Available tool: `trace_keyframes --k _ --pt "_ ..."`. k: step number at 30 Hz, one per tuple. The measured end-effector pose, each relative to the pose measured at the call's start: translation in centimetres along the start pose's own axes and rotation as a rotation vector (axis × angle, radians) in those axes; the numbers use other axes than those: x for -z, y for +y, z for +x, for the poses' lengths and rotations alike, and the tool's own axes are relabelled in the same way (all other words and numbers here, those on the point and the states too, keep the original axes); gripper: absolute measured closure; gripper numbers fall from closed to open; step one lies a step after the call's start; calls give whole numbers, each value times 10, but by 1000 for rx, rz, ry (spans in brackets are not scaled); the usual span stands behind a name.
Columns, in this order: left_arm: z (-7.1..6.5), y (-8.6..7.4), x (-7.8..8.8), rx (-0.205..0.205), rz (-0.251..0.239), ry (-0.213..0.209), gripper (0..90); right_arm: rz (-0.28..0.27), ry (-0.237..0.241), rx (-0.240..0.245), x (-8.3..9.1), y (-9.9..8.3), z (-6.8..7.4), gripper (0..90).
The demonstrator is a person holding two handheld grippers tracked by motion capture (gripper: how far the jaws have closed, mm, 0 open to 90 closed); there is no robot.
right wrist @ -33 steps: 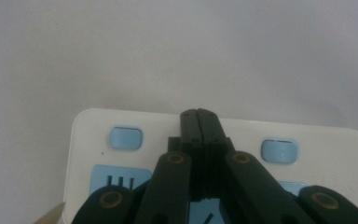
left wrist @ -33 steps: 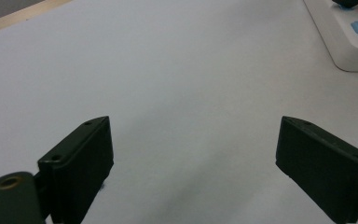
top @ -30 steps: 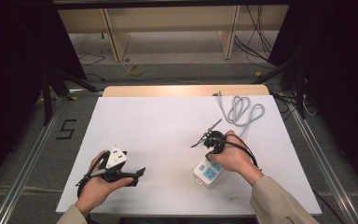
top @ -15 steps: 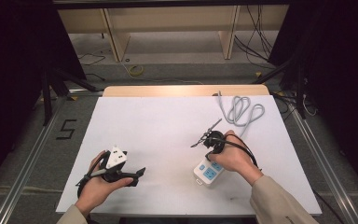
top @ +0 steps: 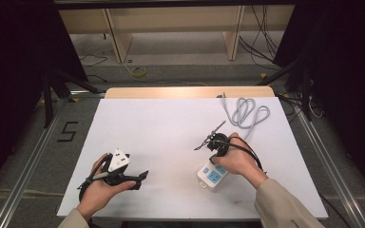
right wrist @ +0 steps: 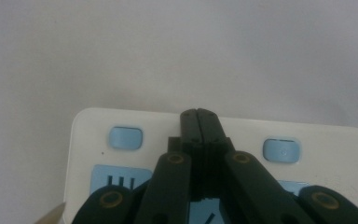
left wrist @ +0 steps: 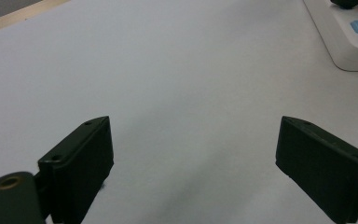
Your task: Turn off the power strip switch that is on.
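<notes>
— Eyes on the power strip (top: 211, 176): white block, blue sockets, lying on the white table (top: 161, 128) toward the near right, its long axis slanting from near-left to far-right.

— And its cord?

— The grey cable (top: 245, 112) loops away toward the far right edge, well clear of the hands.

— Who's on it?

— The right gripper (top: 210, 142), no contest. The right hand (top: 237, 159) sits right over the far end of the strip. From the right gripper view the jaws are pressed tight together, nothing between them, tips over the strip's top face between two blue buttons, one of them here (right wrist: 126, 138).

— Pressing it?

— Can't tell if the tips actually touch the plastic.

— The other side?

— Left gripper (top: 128, 176) rests near the front-left, well apart from the strip, jaws spread wide over bare table. In its own view the strip lies off toward the upper right corner (left wrist: 345, 35). If anything steadies or pushes that block, I'd guess the right goes first.
</notes>
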State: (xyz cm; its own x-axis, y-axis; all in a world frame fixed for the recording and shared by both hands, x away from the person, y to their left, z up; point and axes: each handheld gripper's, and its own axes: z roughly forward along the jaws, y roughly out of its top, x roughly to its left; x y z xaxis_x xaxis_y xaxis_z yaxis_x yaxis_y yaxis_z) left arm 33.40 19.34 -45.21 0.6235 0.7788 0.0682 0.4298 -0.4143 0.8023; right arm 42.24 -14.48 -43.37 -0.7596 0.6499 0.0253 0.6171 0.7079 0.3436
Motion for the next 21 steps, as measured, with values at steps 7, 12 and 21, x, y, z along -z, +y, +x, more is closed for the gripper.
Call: trace_keyframes --k 7,12,21 --pt "0 0 0 0 0 0 106 -2 4 -2 0 0 0 900" --pt "0 0 0 0 0 -1 106 -3 3 -4 0 0 0 900" --pt "0 0 0 -1 0 -1 109 -4 2 -4 1 0 0 900"
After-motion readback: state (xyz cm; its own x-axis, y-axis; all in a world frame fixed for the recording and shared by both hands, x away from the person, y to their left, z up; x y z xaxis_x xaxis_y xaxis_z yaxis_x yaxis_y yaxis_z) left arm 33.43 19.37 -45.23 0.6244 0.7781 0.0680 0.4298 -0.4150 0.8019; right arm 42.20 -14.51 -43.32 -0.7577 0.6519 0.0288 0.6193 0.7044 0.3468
